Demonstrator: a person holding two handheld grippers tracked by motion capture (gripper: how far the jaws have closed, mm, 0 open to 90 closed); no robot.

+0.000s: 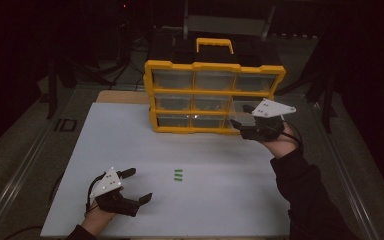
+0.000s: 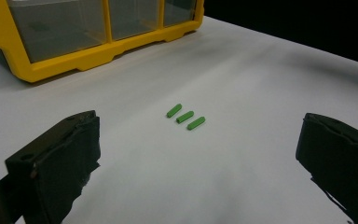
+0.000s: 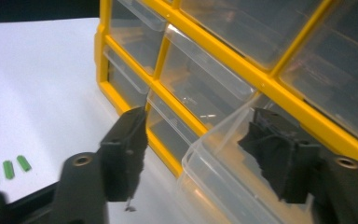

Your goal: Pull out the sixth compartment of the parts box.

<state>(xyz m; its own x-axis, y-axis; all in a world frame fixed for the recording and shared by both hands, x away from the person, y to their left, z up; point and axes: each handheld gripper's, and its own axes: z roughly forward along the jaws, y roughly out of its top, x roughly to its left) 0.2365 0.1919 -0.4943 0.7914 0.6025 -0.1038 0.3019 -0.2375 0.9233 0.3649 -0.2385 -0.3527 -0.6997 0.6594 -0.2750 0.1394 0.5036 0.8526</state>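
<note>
- A white table (image 1: 220,200) carries a yellow drawer cabinet (image 1: 214,65) at its far edge; its lower right clear drawer (image 3: 223,154) is pulled partway out.
- The right tool (image 1: 252,127) sits at that drawer, jaws spread, one jaw inside the bin and one outside its near wall, with no pinch visible.
- The left tool (image 1: 137,186) rests low near the front edge, jaws spread wide and empty.
- Three small green pegs (image 1: 178,175) lie side by side mid-table, just ahead of the left tool.
- Risk: a careless withdrawal of the right tool could snag the drawer lip and drag it out; a hasty pinch could scatter the neighbouring pegs.
</note>
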